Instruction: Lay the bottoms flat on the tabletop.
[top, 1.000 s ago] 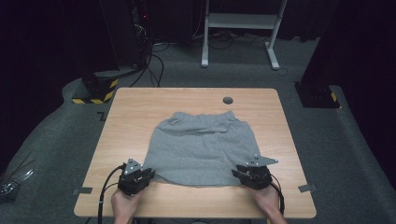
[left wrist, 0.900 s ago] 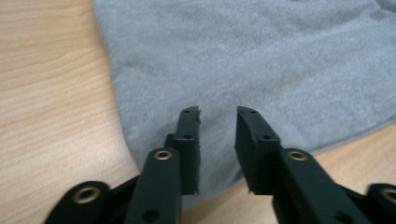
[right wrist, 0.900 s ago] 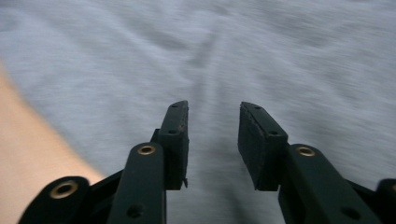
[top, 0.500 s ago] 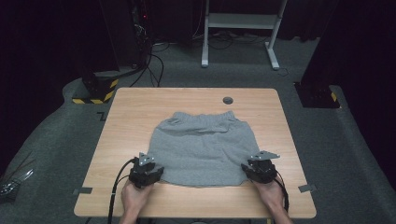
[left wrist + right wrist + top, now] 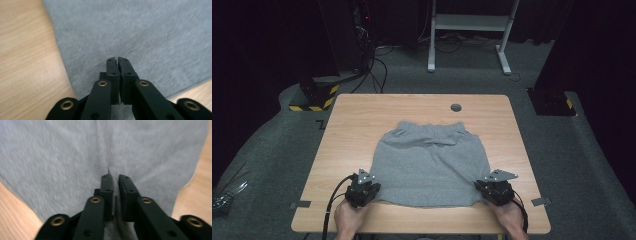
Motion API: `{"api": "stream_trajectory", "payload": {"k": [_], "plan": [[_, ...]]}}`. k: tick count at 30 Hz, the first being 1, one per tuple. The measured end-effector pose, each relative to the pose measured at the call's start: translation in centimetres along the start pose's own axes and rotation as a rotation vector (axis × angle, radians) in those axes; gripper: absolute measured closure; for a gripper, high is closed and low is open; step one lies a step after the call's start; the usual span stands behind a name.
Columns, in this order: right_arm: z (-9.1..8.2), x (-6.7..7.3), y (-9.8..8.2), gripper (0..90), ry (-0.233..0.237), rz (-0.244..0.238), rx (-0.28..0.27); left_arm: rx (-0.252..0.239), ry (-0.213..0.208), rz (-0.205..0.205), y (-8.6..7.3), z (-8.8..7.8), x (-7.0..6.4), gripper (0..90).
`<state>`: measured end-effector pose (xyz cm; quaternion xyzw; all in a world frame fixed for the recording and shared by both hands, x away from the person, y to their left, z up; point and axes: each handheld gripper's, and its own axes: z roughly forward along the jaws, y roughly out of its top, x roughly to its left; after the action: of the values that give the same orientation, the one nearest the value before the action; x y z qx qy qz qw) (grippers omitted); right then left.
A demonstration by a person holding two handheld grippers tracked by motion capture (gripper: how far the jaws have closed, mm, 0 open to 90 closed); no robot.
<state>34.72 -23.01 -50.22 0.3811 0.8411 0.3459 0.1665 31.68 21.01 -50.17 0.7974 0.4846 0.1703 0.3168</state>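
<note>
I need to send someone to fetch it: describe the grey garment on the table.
On the light wooden table, look to the middle of the top. The grey shorts lie flat there, their gathered waistband toward the far edge, just short of a small dark round cable hole. They are the only cloth there.

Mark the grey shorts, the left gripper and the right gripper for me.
grey shorts (image 5: 429,165): high view, middle of the fabric.
left gripper (image 5: 117,60): left gripper view, between its fingertips.
right gripper (image 5: 114,177): right gripper view, between its fingertips, on pinched cloth.
</note>
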Motion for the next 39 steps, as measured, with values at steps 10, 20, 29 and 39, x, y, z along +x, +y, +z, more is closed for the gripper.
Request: {"api": "stream_trajectory", "payload": {"k": [10, 20, 29, 39], "plan": [[2.9, -2.6, 1.9, 61.0, -0.105, 0.096, 0.035, -0.010, 0.018, -0.025, 3.2, 3.5, 0.1, 53.3], [1.6, -1.3, 0.2, 86.6, -0.039, 0.001, 0.051, 0.033, -0.015, 0.011, 1.4, 2.3, -0.5, 86.9], [1.9, -0.5, 2.4, 73.9, 0.015, 0.009, -0.025, -0.025, -0.050, 0.019, 3.2, 2.6, -1.3, 59.2], [6.7, -3.4, 7.2, 58.4, -0.047, 0.119, -0.062, -0.066, -0.015, -0.006, 4.4, 6.2, -1.6, 43.7]]}}
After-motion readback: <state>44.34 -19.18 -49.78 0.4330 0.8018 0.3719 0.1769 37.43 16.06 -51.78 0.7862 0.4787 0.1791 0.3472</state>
